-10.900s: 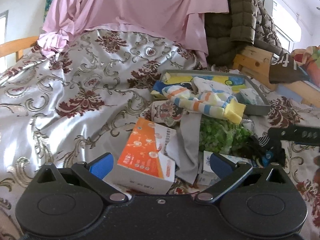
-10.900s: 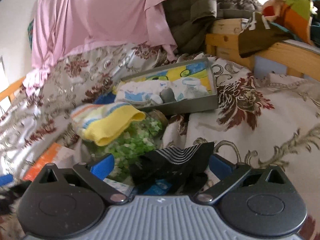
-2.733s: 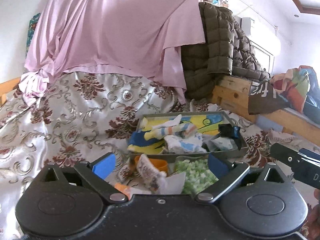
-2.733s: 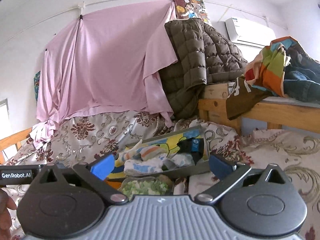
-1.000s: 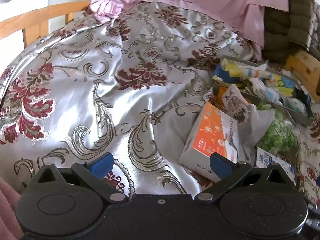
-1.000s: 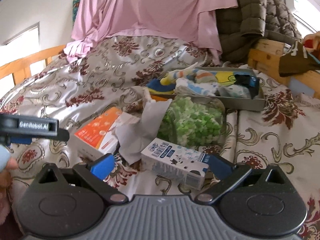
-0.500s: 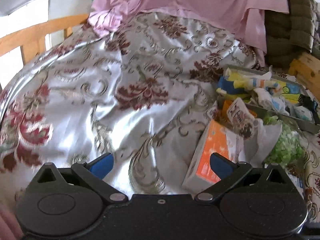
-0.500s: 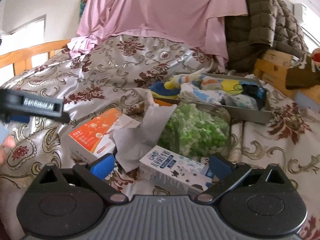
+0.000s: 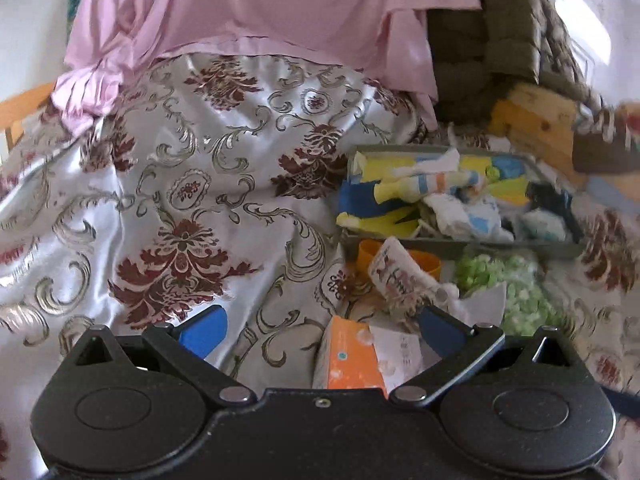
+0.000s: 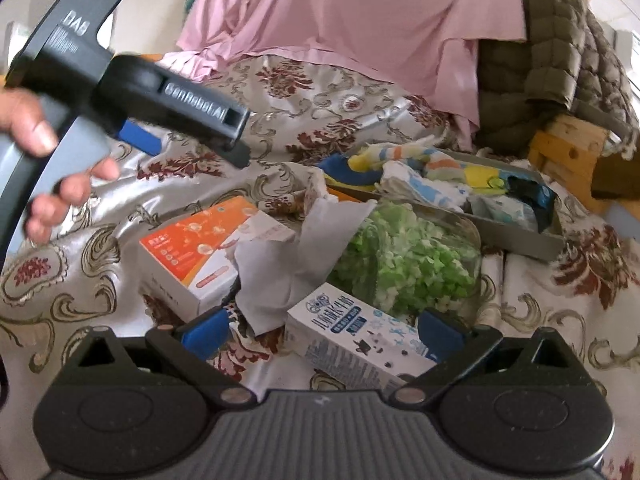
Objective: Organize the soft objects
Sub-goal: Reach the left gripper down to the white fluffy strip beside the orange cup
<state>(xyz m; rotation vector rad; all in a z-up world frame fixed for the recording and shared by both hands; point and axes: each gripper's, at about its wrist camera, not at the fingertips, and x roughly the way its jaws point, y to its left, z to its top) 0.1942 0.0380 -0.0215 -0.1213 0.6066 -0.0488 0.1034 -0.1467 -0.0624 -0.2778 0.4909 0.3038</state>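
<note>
My right tongs (image 10: 320, 330) are wide open and hold nothing. Just under them, between the blue tips, lies a milk box (image 10: 352, 336) on the bed (image 10: 560, 320). My left tongs (image 9: 320, 326) are wide open too, with nothing in them, and an orange box (image 9: 352, 354) sits between their tips. From the right side I can see my left hand (image 10: 44, 168) gripping the left tongs up in the air, over the shiny flowered cover. Next to the orange box is a gray cloth (image 10: 296, 252), crumpled and leaning on a bag of green bits (image 10: 408, 256). The milk box touches the near edge of that bag. A little farther off I see an orange cup (image 9: 400, 258) on its side with a small printed pack (image 9: 398, 276) in front of it. Behind the bag is a gray tray (image 10: 520, 242). The soft things are in the tray: a striped sock (image 9: 432, 184), a white and blue cloth (image 9: 464, 212) and a dark sock (image 10: 532, 192) at the right end. Far back, a pink sheet (image 9: 272, 4) hangs down, and a brown puffy coat (image 10: 540, 64) hangs beside it over a wooden frame (image 9: 532, 128).
</note>
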